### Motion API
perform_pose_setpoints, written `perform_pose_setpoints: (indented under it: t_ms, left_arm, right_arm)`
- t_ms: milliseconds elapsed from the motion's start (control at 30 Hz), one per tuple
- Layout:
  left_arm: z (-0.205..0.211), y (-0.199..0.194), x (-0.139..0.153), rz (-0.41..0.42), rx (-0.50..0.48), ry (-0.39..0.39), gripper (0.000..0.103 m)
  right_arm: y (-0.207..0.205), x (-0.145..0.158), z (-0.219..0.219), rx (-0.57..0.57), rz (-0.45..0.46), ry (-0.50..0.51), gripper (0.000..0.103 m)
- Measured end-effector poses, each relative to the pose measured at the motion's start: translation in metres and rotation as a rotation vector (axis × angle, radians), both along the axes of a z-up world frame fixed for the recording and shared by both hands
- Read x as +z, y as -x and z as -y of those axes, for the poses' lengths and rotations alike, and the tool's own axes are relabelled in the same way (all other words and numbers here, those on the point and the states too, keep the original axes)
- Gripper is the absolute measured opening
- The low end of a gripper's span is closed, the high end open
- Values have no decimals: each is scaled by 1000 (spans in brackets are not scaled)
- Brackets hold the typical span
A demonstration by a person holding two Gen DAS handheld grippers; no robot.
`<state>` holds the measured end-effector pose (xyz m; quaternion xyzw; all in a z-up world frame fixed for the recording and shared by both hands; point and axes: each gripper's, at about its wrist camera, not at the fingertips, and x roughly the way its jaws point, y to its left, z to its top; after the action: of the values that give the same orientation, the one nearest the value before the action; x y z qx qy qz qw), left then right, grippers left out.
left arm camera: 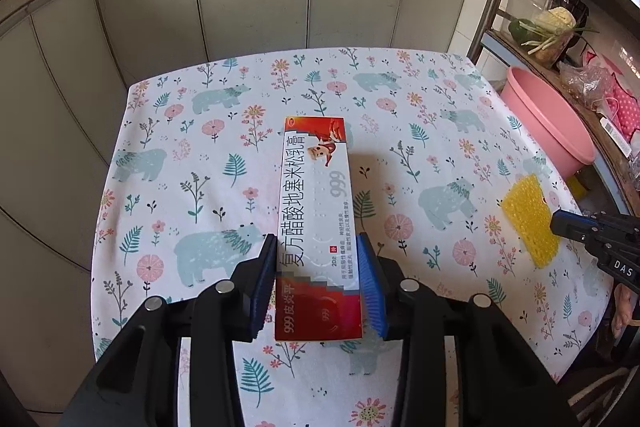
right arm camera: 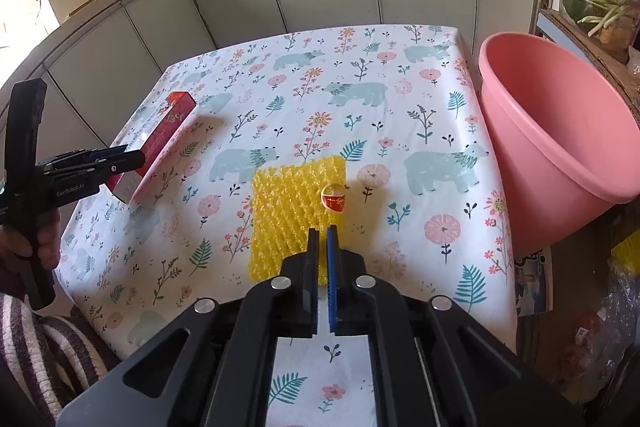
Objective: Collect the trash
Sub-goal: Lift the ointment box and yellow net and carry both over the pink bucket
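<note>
While the left hand-held gripper (left arm camera: 318, 247) straddled the near end of the box (left arm camera: 314, 211), its pads stood at the box's two long sides; whether they pressed could not be told. That red and white box lay flat on the surface (left arm camera: 200, 155), pointing away from the camera. Further right, the right hand-held gripper (right arm camera: 323, 235) had its jaws nearly together, pinching the near edge of the yellow net (right arm camera: 292, 207), which lay flat with a small round sticker (right arm camera: 334, 197) on it. A pink basin (right arm camera: 560, 131) stood just off the surface's right edge.
</note>
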<state>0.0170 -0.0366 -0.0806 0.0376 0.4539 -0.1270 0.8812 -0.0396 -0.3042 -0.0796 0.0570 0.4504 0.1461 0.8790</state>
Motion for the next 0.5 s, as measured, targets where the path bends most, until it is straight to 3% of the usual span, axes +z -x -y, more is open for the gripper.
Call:
perform_pose_setpoints:
  t_ms: [500]
  left_arm:
    - [-3, 6, 45, 157, -2, 100, 38]
  right_arm:
    - [7, 61, 15, -80, 223, 22, 4]
